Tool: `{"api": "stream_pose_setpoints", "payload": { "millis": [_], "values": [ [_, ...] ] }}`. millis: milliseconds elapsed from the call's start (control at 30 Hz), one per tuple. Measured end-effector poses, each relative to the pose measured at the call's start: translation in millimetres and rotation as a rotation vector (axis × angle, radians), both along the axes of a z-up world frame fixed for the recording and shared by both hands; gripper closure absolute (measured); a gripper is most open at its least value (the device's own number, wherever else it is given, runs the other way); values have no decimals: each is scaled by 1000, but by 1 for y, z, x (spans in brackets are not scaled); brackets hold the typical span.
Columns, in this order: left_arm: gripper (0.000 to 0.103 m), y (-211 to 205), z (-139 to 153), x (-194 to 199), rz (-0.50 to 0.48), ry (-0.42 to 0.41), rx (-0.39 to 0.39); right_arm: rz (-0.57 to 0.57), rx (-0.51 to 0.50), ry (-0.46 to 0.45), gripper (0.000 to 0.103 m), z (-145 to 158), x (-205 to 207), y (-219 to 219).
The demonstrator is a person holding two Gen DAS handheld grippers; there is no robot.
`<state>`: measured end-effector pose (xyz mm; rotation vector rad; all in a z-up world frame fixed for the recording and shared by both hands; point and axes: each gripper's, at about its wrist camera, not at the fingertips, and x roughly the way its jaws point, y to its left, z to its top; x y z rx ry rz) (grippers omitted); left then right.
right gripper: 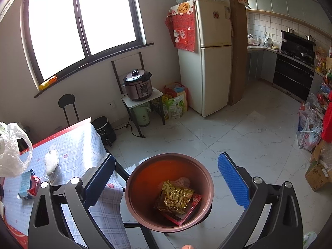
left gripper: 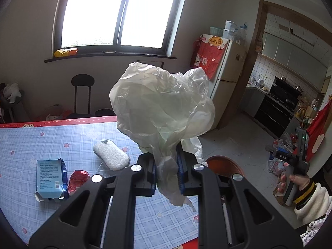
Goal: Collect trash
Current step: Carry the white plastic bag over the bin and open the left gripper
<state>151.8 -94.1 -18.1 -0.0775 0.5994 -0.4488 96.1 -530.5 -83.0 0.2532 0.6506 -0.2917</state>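
**Bag pinched in left tongs, right tongs wide over bin**

On the counter [left gripper: 31, 141], left to right: one blue carton [left gripper: 50, 178], one red foil wrapper [left gripper: 79, 179] partly hidden behind the left tongs [left gripper: 167, 172], one white sponge [left gripper: 111, 154]. Left tongs nearly closed, clamped on one crumpled clear plastic bag [left gripper: 164, 108] raised above the counter edge. Right tongs [right gripper: 166, 183] spread wide, holding nothing, over one brown bin [right gripper: 169, 193] on the floor. Inside: one gold wrapper [right gripper: 175, 197], one red packet [right gripper: 194, 205] half buried; something pale behind, hard to identify.
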Motion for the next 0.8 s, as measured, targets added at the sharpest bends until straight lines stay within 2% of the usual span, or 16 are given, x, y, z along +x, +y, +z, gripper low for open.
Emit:
{"api": "stream_pose_setpoints", "payload": {
  "millis": [233,467,800],
  "values": [
    [84,-59,-6,13,-161,0,-4,-65,-7,-7,5,8,-42,-11],
    [84,-135,-27,31,-309,42,-31,-134,-28,18,5,7,-73,-37],
    [84,-238,-59,59,-435,86,-7,-226,-37,51,5,0,-104,-85]
  ]
}}
